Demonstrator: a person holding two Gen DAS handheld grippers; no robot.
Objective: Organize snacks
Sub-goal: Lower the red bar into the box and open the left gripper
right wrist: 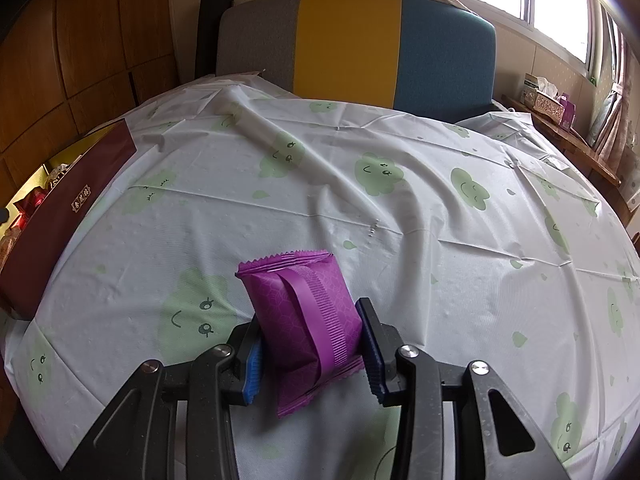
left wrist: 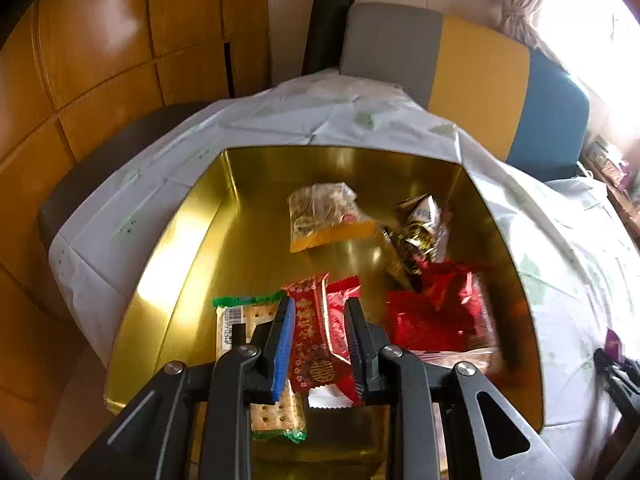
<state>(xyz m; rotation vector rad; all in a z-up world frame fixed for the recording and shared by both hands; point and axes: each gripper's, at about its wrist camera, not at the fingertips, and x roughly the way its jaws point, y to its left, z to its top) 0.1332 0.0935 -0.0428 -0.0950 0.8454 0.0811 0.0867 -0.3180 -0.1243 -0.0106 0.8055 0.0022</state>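
Observation:
My left gripper (left wrist: pixel 319 302) hangs inside the gold-lined box (left wrist: pixel 192 264). A red snack packet with a gold pattern (left wrist: pixel 312 344) fills the gap between its jaws and touches both pads. Under it lies a cracker packet with green ends (left wrist: pixel 234 320). Further in are a nut bag with a yellow strip (left wrist: pixel 324 216), shiny wrapped sweets (left wrist: pixel 420 228) and red bags (left wrist: pixel 440 308). My right gripper (right wrist: pixel 308 312) is shut on a purple snack packet (right wrist: pixel 304 312), held just above the tablecloth (right wrist: pixel 400 220). In the right wrist view the box's maroon wall (right wrist: pixel 76 200) stands at the far left.
A white cloth with green faces covers the table. A chair with a grey, yellow and blue back (right wrist: pixel 348 40) stands behind it, beside a black roll (left wrist: pixel 328 24). Wooden cabinets (left wrist: pixel 100 40) line the left. A shelf with a tissue box (right wrist: pixel 548 100) runs under the window.

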